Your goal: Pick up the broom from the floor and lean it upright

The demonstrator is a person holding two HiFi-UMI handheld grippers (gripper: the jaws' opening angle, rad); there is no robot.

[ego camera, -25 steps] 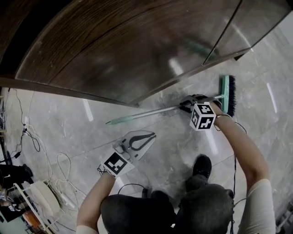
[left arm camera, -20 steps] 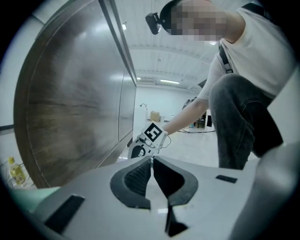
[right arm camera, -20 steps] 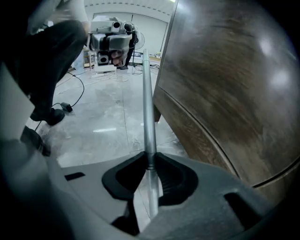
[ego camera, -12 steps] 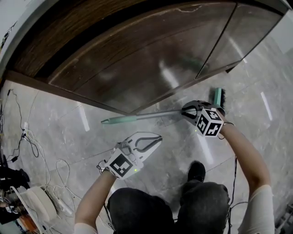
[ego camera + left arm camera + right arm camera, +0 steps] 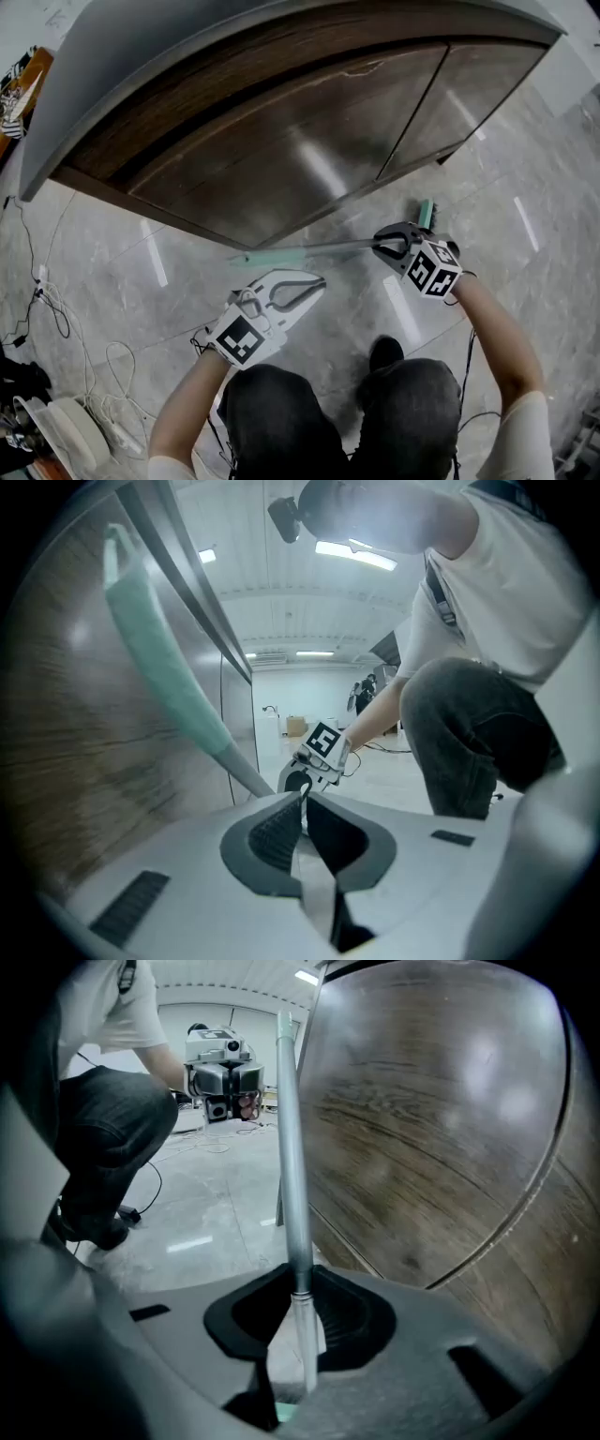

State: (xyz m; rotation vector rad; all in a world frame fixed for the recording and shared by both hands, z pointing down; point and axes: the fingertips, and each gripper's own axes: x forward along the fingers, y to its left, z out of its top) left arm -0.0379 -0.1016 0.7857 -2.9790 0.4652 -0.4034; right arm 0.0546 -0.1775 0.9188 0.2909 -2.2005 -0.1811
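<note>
The broom hangs off the floor, nearly level, in front of the cabinet. Its green grip [image 5: 272, 255] points left, its metal pole [image 5: 342, 247] runs right, and its green head [image 5: 427, 214] shows behind my right gripper [image 5: 382, 246]. That gripper is shut on the pole [image 5: 291, 1166], which passes between its pads [image 5: 300, 1288]. My left gripper [image 5: 319, 280] is shut with nothing in it, just below the green grip and apart from it. In the left gripper view its jaws [image 5: 302, 806] meet, with the green grip [image 5: 169, 667] up left and the right gripper [image 5: 319, 752] beyond.
A dark wooden cabinet [image 5: 281, 141] with glossy doors stands right behind the broom. Pale marble floor [image 5: 525, 234] lies around it. Loose cables [image 5: 52, 309] and white devices [image 5: 66, 427] sit on the floor at the left. The person's legs [image 5: 356, 422] are directly below.
Both grippers have risen. The right one has lifted the broom off the floor, and the green grip has swung right, nearer the left gripper. The left gripper stays shut and empty.
</note>
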